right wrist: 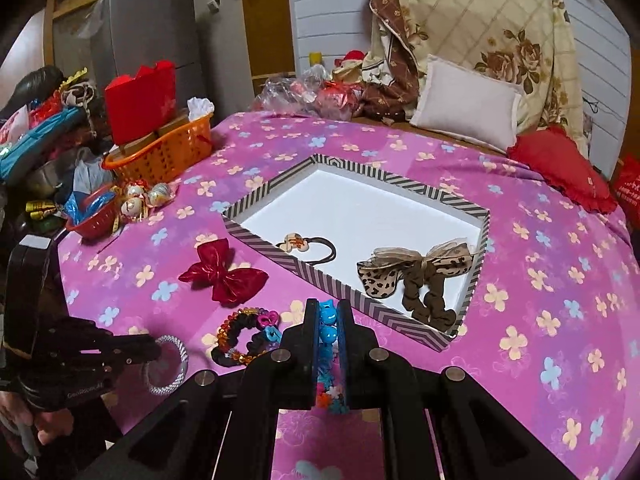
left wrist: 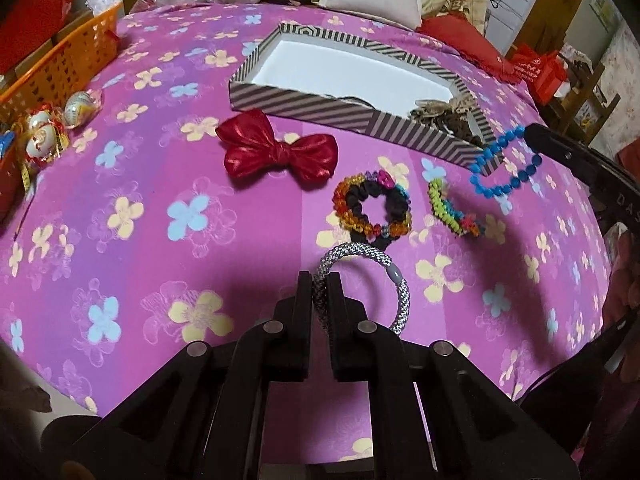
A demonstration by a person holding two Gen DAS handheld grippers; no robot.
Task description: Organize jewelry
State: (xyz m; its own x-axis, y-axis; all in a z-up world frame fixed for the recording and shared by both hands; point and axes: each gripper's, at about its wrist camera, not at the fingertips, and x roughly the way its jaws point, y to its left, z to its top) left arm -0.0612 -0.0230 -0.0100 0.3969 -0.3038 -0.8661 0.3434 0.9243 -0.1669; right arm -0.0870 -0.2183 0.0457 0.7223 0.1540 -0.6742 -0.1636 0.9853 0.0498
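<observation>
Hair tie (left wrist: 362, 280), silver-grey braided, perhaps elastic.

Bed (right wrist: 540, 280), as I see it: purple-pink cover with pale yellow and blue flowers. Lying on it, I count:
- striped box (right wrist: 256, 240), open, white inside, mid-bed;
- red bow (right wrist: 224, 276), just beside the box's near wall;
- black scrunchie with coloured beads (left wrist: 372, 204), nearer me than the bow;
- rainbow beaded band (left wrist: 452, 210), beside the scrunchie;
- orange basket (right wrist: 168, 156) at the far left edge;
- white pillow (right wrist: 468, 104) and red cushion (right wrist: 560, 168) at the far end.
</observation>
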